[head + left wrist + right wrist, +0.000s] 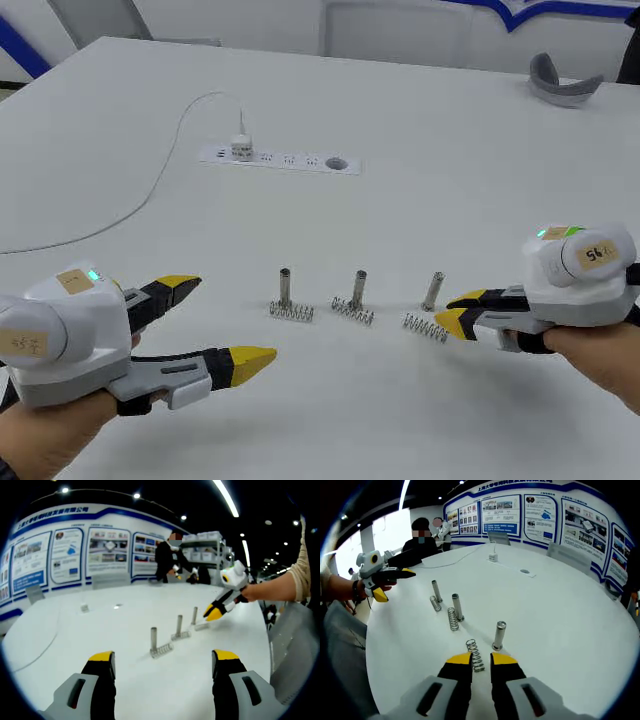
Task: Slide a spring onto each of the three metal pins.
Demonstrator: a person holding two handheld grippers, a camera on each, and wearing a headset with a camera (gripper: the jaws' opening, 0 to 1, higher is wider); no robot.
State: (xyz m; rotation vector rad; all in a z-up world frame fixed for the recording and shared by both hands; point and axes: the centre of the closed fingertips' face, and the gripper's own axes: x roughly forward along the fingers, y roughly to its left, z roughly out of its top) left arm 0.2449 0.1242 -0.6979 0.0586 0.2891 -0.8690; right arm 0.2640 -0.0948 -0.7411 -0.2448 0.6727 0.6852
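Steel pins stand upright in a row on the tabletop point(400, 200): L pin point(285, 285), mid pin point(359, 288), R pin point(433, 291). Each has a spring lying flat at its foot, approx 6 o'clock in head view: L spring point(291, 311), mid spring point(353, 312), R spring point(425, 327). Prob. staged so each pairs w/ its pin; none threaded yet.

R hand-held gripper point(452, 311) sits low at 3 o'clock of R spring. Its jaws are a narrow gap apart, tips flanking the spring's end, not clamped.

L hand-held gripper point(228, 320) hangs at 8 o'clock of L pin, jaws wide, empty.
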